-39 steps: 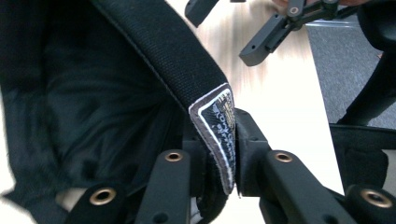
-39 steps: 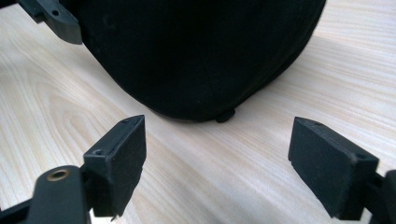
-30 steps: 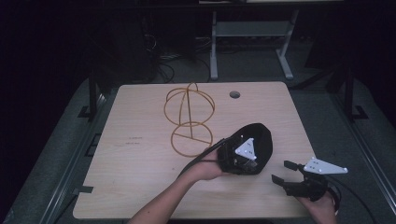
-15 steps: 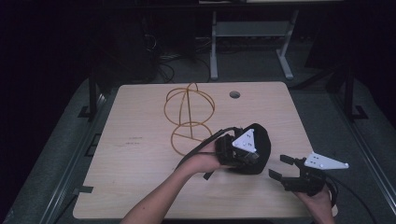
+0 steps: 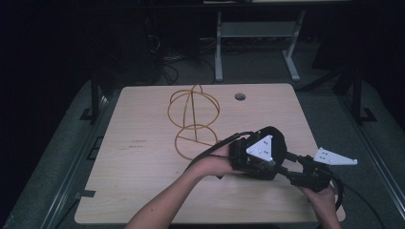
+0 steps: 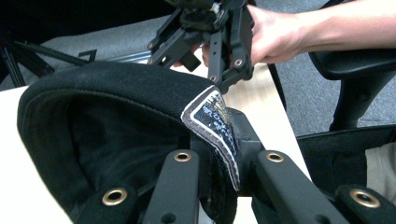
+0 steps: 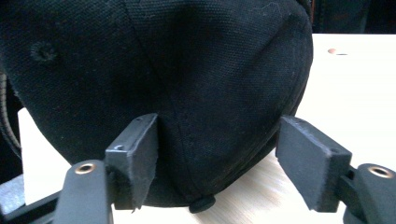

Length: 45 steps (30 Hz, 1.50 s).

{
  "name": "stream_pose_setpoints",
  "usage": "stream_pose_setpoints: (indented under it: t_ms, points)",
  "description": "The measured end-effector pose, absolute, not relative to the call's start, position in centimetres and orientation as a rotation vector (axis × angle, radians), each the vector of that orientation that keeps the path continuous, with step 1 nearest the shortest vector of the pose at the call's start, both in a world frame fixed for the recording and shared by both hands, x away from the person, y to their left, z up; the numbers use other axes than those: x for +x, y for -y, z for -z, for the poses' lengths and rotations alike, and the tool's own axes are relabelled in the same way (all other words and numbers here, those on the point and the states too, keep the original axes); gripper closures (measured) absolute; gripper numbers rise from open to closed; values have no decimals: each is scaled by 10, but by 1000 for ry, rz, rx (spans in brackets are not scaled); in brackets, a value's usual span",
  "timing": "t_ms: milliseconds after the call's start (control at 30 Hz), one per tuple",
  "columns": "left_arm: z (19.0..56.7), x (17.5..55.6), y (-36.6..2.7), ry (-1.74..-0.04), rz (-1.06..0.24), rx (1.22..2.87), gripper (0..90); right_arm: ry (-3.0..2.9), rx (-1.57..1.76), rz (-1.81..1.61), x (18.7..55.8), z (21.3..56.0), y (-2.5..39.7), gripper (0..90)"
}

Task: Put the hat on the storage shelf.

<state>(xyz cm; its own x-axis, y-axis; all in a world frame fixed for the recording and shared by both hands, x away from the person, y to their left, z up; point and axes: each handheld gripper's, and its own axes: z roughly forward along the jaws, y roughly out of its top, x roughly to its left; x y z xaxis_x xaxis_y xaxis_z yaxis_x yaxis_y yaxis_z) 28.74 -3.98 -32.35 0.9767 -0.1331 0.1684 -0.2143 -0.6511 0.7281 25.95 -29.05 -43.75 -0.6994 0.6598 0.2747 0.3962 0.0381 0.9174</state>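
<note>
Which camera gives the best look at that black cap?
The right gripper view: the black cap shows its stitched crown up close. The left gripper view shows its hollow inside and a patch; the high view shows it small, partly under the left claw.

right tongs (image 5: pixel 291 169) | moved in | now straddling cap (image 5: pixel 272 138)

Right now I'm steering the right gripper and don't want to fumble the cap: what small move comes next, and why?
Probably close the right gripper. Its jaws stand open on either side of the cap, while the left gripper is shut on the cap's edge and holds it up off the table.
</note>
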Motion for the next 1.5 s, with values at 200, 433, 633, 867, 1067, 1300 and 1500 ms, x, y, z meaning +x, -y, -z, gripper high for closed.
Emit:
stream_pose_setpoints:
  t_ms: [200, 433, 633, 867, 1067, 1300, 1500]
  points:
    - [319, 284, 43, 282, -141, 2287, 829, -2083, 1073, -1793, 261, 438, 293, 407]
    - [317, 284, 44, 299, -158, 2290, 830, -2092, 1045, -1837, 262, 439, 293, 540]
    - [314, 284, 42, 312, -174, 2289, 831, -2101, 981, -1893, 265, 438, 287, 781]
    - [311, 285, 36, 299, -187, 2290, 829, -2101, 939, -1863, 265, 435, 281, 891]
    - [314, 290, 21, 203, -187, 2295, 802, -2061, 959, -1850, 261, 431, 290, 897]
    - [318, 294, 11, 143, -206, 2313, 713, -2048, 963, -1819, 258, 423, 293, 898]
    - [323, 297, 4, 96, -219, 2329, 623, -2043, 943, -1784, 255, 414, 296, 898]
